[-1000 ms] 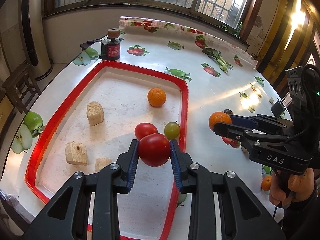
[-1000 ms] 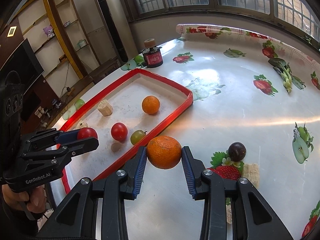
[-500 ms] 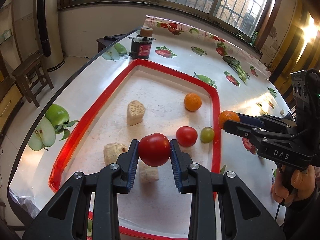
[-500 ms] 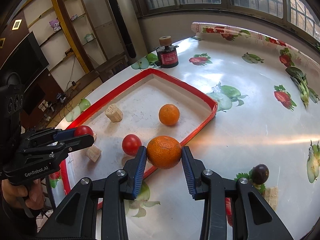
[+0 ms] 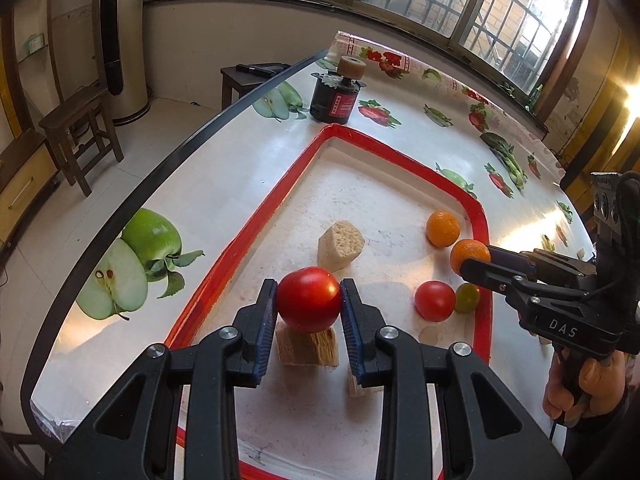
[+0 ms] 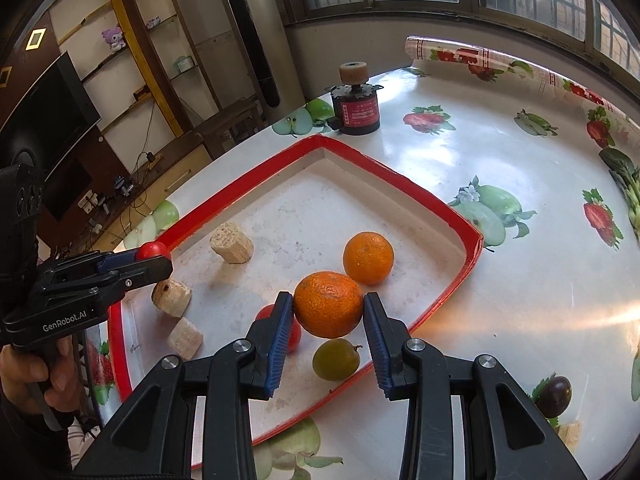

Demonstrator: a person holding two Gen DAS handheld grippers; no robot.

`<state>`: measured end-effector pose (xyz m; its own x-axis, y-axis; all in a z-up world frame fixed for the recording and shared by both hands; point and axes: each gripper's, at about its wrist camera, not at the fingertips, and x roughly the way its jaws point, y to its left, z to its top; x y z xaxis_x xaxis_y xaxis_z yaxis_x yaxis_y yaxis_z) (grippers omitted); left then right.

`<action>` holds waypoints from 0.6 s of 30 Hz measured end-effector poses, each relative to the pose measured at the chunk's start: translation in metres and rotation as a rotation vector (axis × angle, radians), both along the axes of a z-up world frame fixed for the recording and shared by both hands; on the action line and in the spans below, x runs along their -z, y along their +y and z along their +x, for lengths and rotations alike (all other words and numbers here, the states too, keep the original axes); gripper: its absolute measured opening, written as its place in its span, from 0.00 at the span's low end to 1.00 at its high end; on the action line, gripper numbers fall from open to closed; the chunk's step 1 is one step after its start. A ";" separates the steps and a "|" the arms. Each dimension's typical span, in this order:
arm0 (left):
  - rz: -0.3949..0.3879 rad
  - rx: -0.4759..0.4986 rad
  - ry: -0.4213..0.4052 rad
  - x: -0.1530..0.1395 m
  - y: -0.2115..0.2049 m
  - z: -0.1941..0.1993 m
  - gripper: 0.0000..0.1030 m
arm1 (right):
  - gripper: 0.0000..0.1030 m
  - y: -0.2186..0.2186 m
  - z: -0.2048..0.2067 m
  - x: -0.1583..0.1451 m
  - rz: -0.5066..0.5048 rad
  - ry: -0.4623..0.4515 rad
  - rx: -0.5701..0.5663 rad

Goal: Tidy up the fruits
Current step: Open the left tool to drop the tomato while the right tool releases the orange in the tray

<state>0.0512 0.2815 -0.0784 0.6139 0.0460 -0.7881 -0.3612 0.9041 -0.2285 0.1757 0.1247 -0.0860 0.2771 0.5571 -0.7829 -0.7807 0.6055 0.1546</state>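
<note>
My left gripper (image 5: 309, 300) is shut on a red tomato (image 5: 309, 298) and holds it above the left part of the red-rimmed tray (image 5: 256, 224). My right gripper (image 6: 329, 307) is shut on an orange (image 6: 329, 305) over the tray's right side. In the left wrist view that orange (image 5: 469, 255) shows at the right gripper's tips. Inside the tray lie a second orange (image 6: 368, 257), a second red tomato (image 5: 435, 301) and a small green fruit (image 6: 335, 359). A dark purple fruit (image 6: 554, 390) lies on the table outside the tray.
Several pale bread-like chunks (image 5: 341, 245) (image 6: 172, 298) lie in the tray. A black and red canister (image 6: 356, 110) stands beyond the tray's far corner. The fruit-print table (image 6: 520, 280) ends at a dark curved edge on the left. A wooden stool (image 5: 78, 128) stands on the floor.
Both grippers have carried their fruit leftward across the table. The orange went from beside the tray's right rim to over the tray. The tomato went toward the tray's left side.
</note>
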 end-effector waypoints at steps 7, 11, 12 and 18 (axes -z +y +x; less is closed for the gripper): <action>0.001 0.002 0.015 0.006 0.004 0.013 0.28 | 0.36 0.004 0.007 0.012 -0.014 0.021 0.000; -0.006 0.002 0.047 0.016 0.006 0.019 0.28 | 0.36 0.005 0.009 0.018 -0.016 0.030 -0.002; -0.010 0.000 0.055 0.020 0.006 0.020 0.28 | 0.36 0.005 0.009 0.018 -0.017 0.029 -0.003; -0.020 -0.004 0.067 0.027 0.005 0.019 0.28 | 0.36 0.007 0.009 0.020 -0.018 0.026 -0.007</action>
<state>0.0701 0.2867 -0.1055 0.5594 0.0323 -0.8283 -0.3799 0.8981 -0.2216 0.1848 0.1314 -0.1058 0.2525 0.5446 -0.7998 -0.7810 0.6027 0.1638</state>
